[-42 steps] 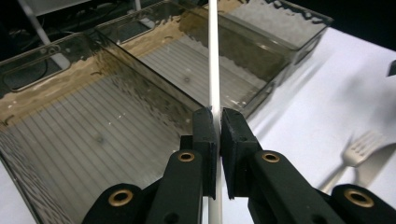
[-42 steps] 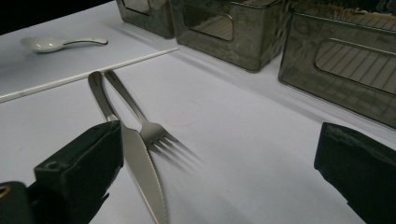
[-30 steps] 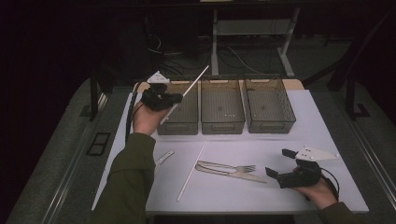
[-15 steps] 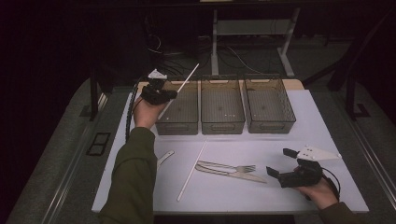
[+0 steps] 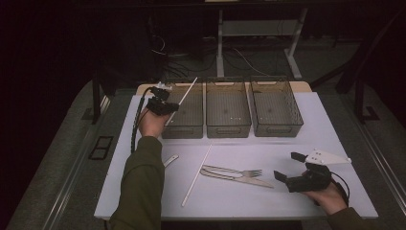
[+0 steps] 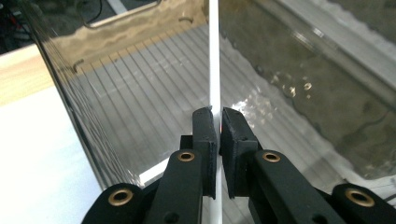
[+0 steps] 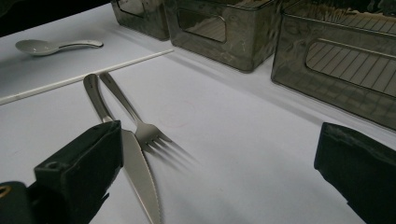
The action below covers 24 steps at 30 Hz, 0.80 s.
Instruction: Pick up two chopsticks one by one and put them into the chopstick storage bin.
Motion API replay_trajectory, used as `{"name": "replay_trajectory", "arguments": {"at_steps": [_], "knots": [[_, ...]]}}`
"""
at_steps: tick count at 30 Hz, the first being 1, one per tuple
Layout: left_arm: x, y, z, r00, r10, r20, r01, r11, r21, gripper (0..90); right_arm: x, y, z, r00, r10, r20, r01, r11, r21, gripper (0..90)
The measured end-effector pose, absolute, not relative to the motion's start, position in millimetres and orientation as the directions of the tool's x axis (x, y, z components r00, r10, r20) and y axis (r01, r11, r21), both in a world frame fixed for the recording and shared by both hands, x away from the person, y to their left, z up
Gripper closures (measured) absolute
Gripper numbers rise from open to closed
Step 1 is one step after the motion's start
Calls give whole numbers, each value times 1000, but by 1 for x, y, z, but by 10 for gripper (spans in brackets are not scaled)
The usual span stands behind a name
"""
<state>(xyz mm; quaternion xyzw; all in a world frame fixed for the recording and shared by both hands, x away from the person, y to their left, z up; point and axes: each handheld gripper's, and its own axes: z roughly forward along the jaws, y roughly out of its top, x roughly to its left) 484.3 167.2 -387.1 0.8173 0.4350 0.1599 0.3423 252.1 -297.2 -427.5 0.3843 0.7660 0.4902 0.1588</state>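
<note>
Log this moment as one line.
left claw: shut on thin white stick | over left smoky plastic bin | right claw: open, near steel knife

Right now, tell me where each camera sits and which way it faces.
High view: above the person's side, looking forward and down on the table; shows both forearms, the left gripper and the right gripper.
Left gripper view: rides on the left gripper, looking into the left bin; jaws clamp a white stick.
Right gripper view: rides on the right gripper, jaws open, looking low across the table at the knife and fork.
Shared: high and right gripper views both show knife, fork and spoon.
</note>
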Motion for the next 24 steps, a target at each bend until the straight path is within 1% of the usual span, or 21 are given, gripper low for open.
{"name": "replay_trajectory", "arguments": {"at_steps": [5,11,13,18,24], "knots": [[485,164,-393,567,823,-31,614,-398,682,833,252,-297,-427,-653,745,136,435,223,872,14],[485,160,-394,580,815,-14,607,-421,674,824,252,-298,-427,-653,746,135,435,222,873,14],[485,159,-394,580,815,-12,601,-418,681,831,252,-298,-427,-653,745,135,434,222,873,14],[483,156,-390,588,809,-6,583,-419,696,806,252,-298,-427,-652,745,137,435,221,873,14],[476,155,-375,610,793,1,542,-417,730,770,252,-298,-427,-653,745,135,434,222,873,14]]}}
